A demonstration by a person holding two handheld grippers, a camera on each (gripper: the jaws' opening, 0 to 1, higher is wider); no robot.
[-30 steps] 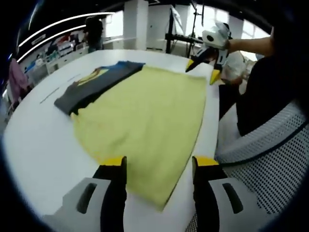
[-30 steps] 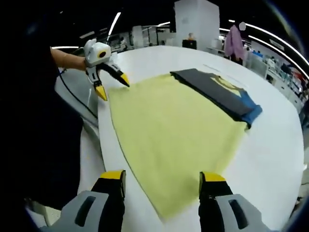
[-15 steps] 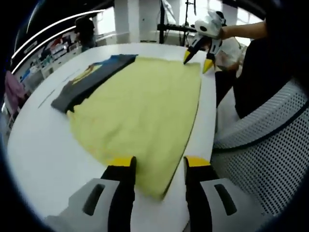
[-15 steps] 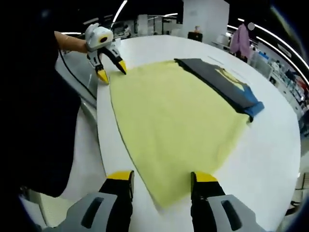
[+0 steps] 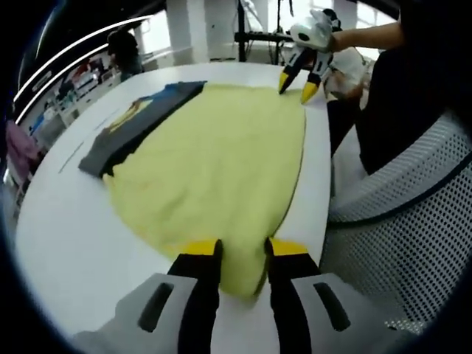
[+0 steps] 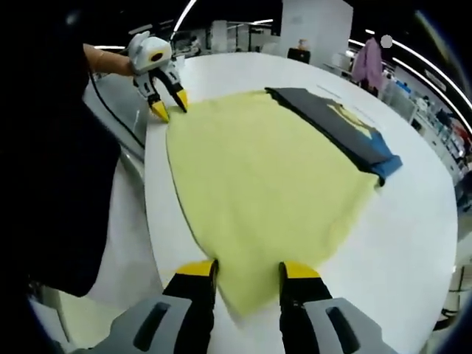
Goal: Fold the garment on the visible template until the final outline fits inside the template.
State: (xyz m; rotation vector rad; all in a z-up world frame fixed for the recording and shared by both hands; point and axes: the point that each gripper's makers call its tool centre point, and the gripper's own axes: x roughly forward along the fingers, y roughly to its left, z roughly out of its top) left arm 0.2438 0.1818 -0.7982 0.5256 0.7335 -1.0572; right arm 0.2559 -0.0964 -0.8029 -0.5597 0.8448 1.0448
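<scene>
Flat on the white table point(image 5: 59, 243): yellow garment point(image 5: 214, 169), dark folded garment point(image 5: 133, 125) touching its far-left edge. Left gripper point(image 5: 242, 254) and right gripper point(image 6: 246, 271) part-open, astride near corners, not yet clamped. Bare tabletop along left edge.

The yellow cloth point(image 5: 214, 169) looks soft and matt, faintly napped. The dark garment point(image 6: 332, 125) is matt fabric too. The table point(image 5: 66, 243) is smooth, white, slightly glossy. The chair point(image 5: 398, 251) has perforated mesh.
</scene>
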